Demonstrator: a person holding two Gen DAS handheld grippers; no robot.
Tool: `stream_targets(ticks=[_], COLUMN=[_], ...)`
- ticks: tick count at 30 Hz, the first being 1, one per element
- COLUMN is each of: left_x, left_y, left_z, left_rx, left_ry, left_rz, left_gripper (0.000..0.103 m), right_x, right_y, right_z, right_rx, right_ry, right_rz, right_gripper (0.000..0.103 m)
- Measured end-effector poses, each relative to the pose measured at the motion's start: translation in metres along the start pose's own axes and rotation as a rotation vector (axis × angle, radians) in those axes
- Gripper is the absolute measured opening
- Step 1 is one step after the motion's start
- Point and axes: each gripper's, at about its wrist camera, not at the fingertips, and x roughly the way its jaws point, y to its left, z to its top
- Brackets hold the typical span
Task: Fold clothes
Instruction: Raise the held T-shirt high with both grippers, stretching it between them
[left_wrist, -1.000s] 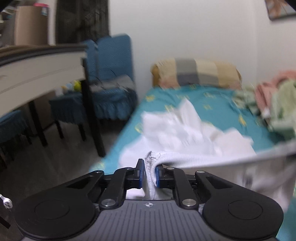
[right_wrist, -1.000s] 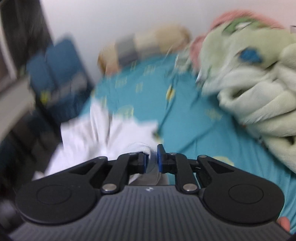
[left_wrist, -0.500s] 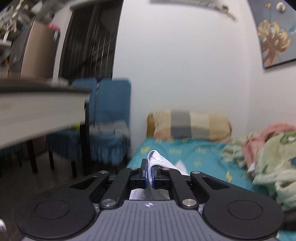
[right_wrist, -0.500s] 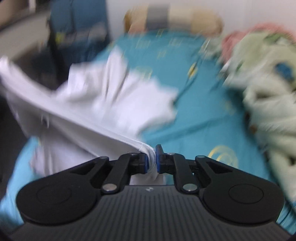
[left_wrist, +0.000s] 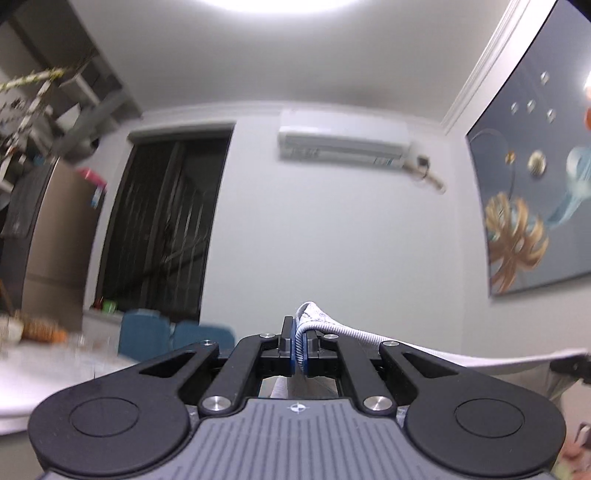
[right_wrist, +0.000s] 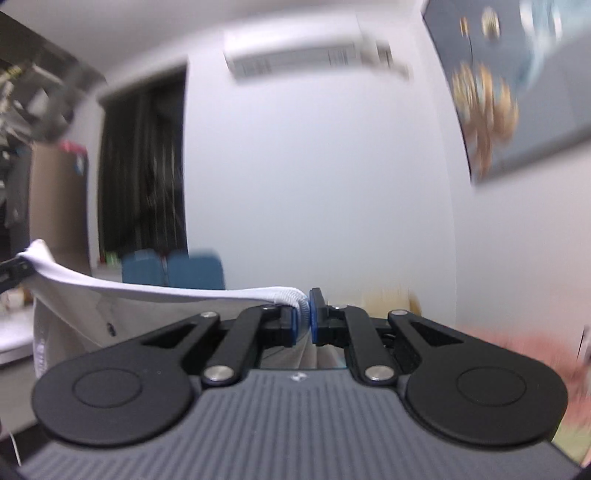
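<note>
White wall (left_wrist: 332, 240), air conditioner (left_wrist: 343, 142), dark doorway (left_wrist: 162, 232), gold-leaf painting (left_wrist: 532, 210), 2 blue chairs (left_wrist: 173, 338)

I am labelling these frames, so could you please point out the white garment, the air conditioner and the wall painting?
white garment (right_wrist: 147, 293): right wrist view, stretched ribbed edge.
air conditioner (left_wrist: 343, 142): left wrist view, front panel.
wall painting (left_wrist: 532, 206): left wrist view, canvas middle.

The right gripper (right_wrist: 303, 322) pinches the white garment's (right_wrist: 155, 293) ribbed edge.

White ribbed-knit cloth garment (left_wrist: 332, 326), soft and matt. Matt black plastic left gripper (left_wrist: 299, 345) and right gripper (right_wrist: 306, 325), bright metal rivets, ridged grey housing. Glossy painting (left_wrist: 532, 199) at 2 o'clock.
</note>
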Motion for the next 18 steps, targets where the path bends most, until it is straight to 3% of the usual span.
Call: stream_targets(ticks=[7, 11, 14, 18], left_x=[-0.053, -0.047, -0.016, 0.062], left_y=[-0.017, -0.015, -0.011, -0.001], left_z=[0.111, 0.136, 0.122, 0.057], left_rx=[0.034, 0.016, -0.001, -0.020], left_ry=[-0.100, -0.062, 0.015, 0.148], left_rz=[-0.043, -0.074, -0.081, -0.063], left_gripper=[0.004, 0.004, 0.004, 0.004], right_x=[-0.085, -0.090, -0.064, 0.002], right_y=[0.005, 0.006, 0.007, 0.003], right_z=[0.111, 0.143, 0.142, 0.105], right_rx=[-0.058, -0.104, -0.114, -0.113], right_ry=[-0.184, -0.211, -0.175, -0.071], right_rz=[0.034, 0.021, 0.017, -0.006], right_gripper=[0.010, 0.010, 0.010, 0.010])
